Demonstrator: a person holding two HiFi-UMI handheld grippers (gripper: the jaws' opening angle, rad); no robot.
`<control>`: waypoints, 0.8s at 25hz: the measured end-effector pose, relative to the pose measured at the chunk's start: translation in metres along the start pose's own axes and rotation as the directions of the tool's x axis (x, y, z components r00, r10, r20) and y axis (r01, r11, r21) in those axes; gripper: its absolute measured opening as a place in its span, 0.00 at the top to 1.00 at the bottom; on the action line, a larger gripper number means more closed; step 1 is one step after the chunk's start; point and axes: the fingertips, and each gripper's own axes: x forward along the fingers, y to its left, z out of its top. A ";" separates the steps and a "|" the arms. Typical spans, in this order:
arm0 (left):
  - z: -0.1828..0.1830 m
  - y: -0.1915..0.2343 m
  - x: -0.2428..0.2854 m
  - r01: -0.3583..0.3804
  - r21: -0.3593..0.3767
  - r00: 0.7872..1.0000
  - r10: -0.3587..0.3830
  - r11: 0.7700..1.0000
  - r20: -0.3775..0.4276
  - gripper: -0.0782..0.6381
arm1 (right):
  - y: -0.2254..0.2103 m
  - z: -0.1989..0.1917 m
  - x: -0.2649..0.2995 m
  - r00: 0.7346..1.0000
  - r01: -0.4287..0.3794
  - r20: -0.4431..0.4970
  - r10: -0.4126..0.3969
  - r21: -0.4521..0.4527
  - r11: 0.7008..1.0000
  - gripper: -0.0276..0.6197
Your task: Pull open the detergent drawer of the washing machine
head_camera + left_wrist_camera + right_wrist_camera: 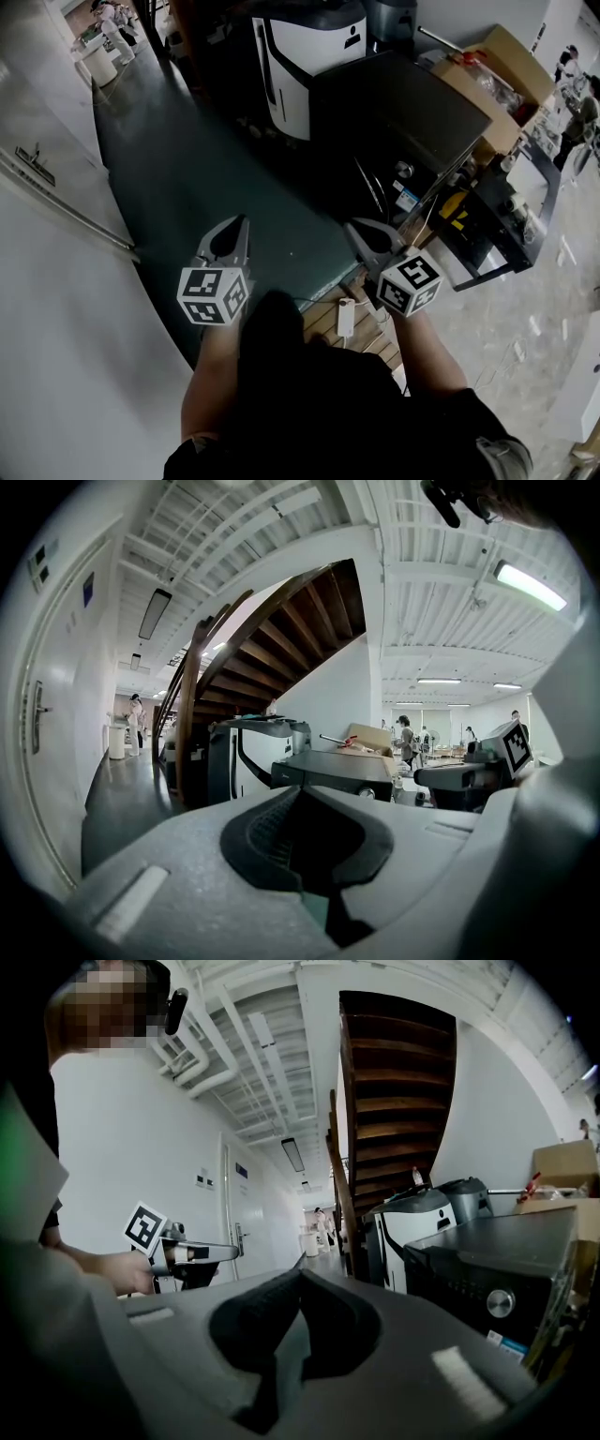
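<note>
L claw (pixel 243 223) shut, empty, R claw (pixel 352 226) shut, empty, dark appliance (pixel 394 117) ahead

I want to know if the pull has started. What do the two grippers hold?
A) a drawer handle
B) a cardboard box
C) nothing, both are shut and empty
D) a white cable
C: the left gripper and the right gripper each show jaws together with nothing between them, touching nothing.

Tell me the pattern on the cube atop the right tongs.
The cube carries black square markers on white faces. The head view shows it best.
</note>
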 end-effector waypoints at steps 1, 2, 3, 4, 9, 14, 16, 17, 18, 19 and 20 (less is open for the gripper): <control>0.000 0.001 0.002 -0.001 -0.001 1.000 0.001 1.000 0.000 0.88 | -0.001 -0.001 0.002 1.000 -0.003 -0.005 0.003 0.002 1.000 0.95; 0.000 0.003 0.004 -0.001 -0.001 1.000 0.001 1.000 0.000 0.88 | -0.003 -0.002 0.005 1.000 -0.004 -0.010 0.004 0.004 1.000 0.95; 0.000 0.004 0.007 -0.002 -0.001 1.000 0.002 1.000 0.001 0.88 | -0.004 -0.002 0.008 1.000 -0.005 -0.013 0.005 0.006 1.000 0.95; 0.001 0.006 0.009 -0.002 -0.001 1.000 0.002 1.000 0.003 0.88 | -0.007 -0.002 0.011 1.000 -0.005 -0.015 0.005 0.008 1.000 0.95; 0.002 0.024 0.035 -0.001 -0.006 1.000 0.001 1.000 -0.002 0.88 | -0.022 -0.003 0.035 1.000 0.000 -0.027 0.001 0.019 1.000 0.95; 0.006 0.052 0.073 0.010 0.009 1.000 -0.010 1.000 -0.005 0.88 | -0.045 -0.009 0.077 0.999 0.005 -0.051 -0.004 0.030 1.000 0.95; 0.008 0.063 0.092 0.017 0.012 1.000 -0.017 1.000 -0.008 0.88 | -0.054 -0.011 0.095 0.998 0.007 -0.062 -0.005 0.035 0.999 0.95; 0.010 0.069 0.102 0.021 0.014 1.000 -0.021 1.000 -0.010 0.88 | -0.060 -0.012 0.104 0.998 0.008 -0.068 -0.005 0.039 0.999 0.95; 0.011 0.074 0.112 0.024 0.016 1.000 -0.024 1.000 -0.010 0.88 | -0.067 -0.013 0.114 0.997 0.008 -0.075 -0.005 0.043 0.999 0.95; 0.013 0.080 0.122 0.027 0.017 1.000 -0.027 0.999 -0.011 0.88 | -0.074 -0.015 0.123 0.997 0.008 -0.082 -0.004 0.046 0.999 0.95; 0.014 0.087 0.132 0.029 0.018 1.000 -0.029 0.999 -0.011 0.88 | -0.080 -0.017 0.133 0.996 0.008 -0.089 -0.004 0.048 0.999 0.95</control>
